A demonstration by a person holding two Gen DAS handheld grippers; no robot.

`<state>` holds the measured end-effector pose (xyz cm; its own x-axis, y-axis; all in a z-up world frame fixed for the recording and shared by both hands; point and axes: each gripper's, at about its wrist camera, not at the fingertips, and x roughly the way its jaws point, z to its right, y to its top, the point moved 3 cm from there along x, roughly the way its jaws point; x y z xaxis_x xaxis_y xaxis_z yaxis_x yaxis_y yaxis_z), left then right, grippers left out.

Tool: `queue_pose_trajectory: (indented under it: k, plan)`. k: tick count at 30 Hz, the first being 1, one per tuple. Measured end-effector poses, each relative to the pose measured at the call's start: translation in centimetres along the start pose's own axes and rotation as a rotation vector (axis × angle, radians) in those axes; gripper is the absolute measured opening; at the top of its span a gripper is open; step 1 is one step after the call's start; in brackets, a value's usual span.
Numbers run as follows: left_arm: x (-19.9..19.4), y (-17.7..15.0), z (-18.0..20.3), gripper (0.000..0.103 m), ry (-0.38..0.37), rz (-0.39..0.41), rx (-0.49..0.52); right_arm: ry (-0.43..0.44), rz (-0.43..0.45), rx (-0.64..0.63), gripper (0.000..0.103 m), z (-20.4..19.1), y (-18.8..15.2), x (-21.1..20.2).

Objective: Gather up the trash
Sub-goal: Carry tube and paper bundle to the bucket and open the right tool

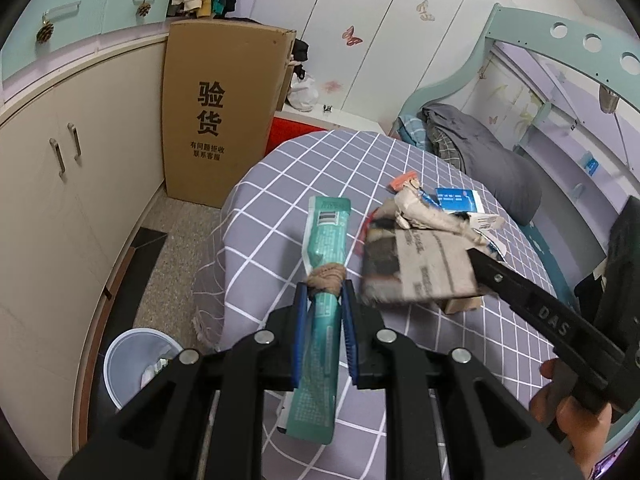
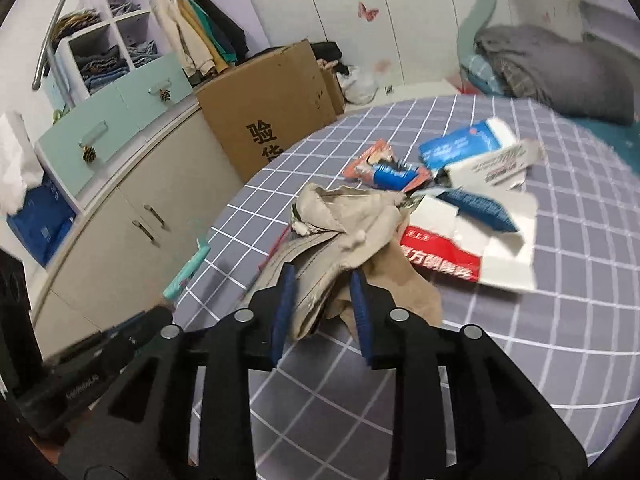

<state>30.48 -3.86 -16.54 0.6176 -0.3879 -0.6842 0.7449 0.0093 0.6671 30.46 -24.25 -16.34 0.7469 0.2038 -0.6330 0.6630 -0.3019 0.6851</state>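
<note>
Even indoor light, motion blur, fisheye warping

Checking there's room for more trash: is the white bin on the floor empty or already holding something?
Already holding something. In the left wrist view the white bin shows pale crumpled pieces inside; how full it is cannot be told.

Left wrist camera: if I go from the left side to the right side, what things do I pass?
Trash bin → cardboard box → teal packet in the left gripper → crumpled paper bundle in the right gripper → grey blanket.
</note>
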Motion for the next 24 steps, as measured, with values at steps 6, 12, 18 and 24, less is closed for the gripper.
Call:
queue_pose_trajectory:
  k: [6,12,18,24]
  plan:
    - [0.6,0.1,-0.6,0.016,0.0,-0.005,-0.011,0.121,-0.089,0.115,0.013,1.1,-0.5,3.1]
    - [0.3,0.4,-1.6,0.016,0.007,0.009,-0.028,0.163,-0.036,0.086,0.007,-0.6,-0.1,2.2]
    - [-0.5,0.5,-3.2,0.016,0.01,0.028,-0.057,0.193,0.016,-0.013,0.004,-4.7,1.1,0.0]
    - [-2.2,1.0,-4.7,0.016,0.011,0.072,-0.089,0.232,0.012,-0.09,0.003,-9.2,1.4,-0.1]
